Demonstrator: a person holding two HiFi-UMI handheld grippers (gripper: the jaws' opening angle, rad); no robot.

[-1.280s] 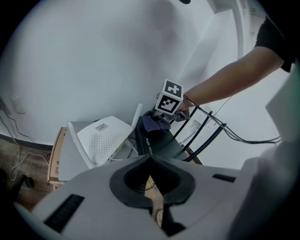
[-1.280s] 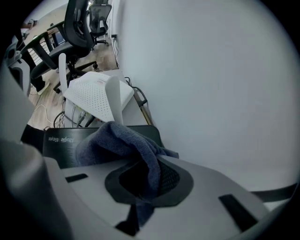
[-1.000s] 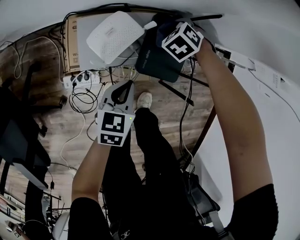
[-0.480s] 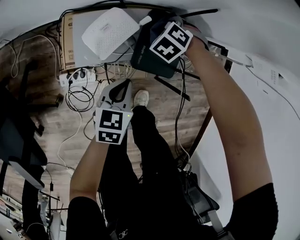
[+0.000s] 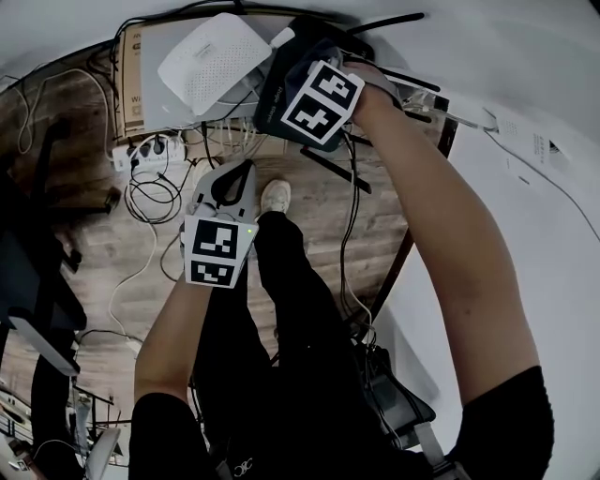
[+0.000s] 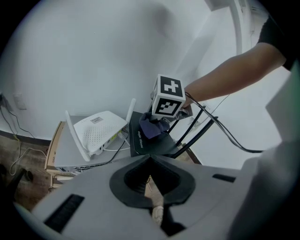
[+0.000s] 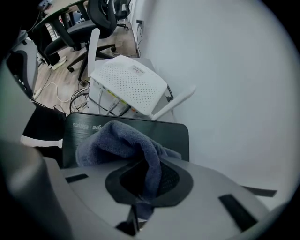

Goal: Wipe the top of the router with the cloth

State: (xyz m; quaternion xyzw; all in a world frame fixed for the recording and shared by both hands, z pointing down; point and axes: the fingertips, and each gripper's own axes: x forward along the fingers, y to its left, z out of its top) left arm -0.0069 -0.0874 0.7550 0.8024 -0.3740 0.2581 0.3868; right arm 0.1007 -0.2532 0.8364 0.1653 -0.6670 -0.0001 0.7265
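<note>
My right gripper (image 7: 143, 180) has its fingers clenched on the cloth (image 7: 117, 140), a blue-grey towel that runs up between them and drapes forward onto the top of the black router (image 7: 173, 133). The cloth lies over the near left part of that top, and the far right part is bare. Just beyond stands the white router (image 7: 129, 84), tilted. One of its antennas (image 7: 176, 101) reaches toward the wall and crosses above the black router's far edge.

My left gripper (image 6: 150, 161) is held low and well apart from both routers, its fingers pressed together with nothing between them.

The head view shows the clutter below. A power strip (image 5: 150, 152) lies on the wooden floor (image 5: 319, 216) with loops of cable (image 5: 150, 202) around it. My own shoe (image 5: 275, 197) sits just beside the left gripper's tip. The black router's thin antennas (image 5: 328, 169) slant down under my right forearm, and more cable hangs there.

The left gripper view gives what the head view hides: the cloth bunched under the right gripper's marker cube (image 6: 168, 96), and the white router resting on a flat grey unit (image 6: 65, 150). Only the right gripper view shows an office chair (image 7: 101, 14) further back.

The grey unit sits on a cardboard box (image 5: 127, 75). I see only its side and cannot tell what is inside.
</note>
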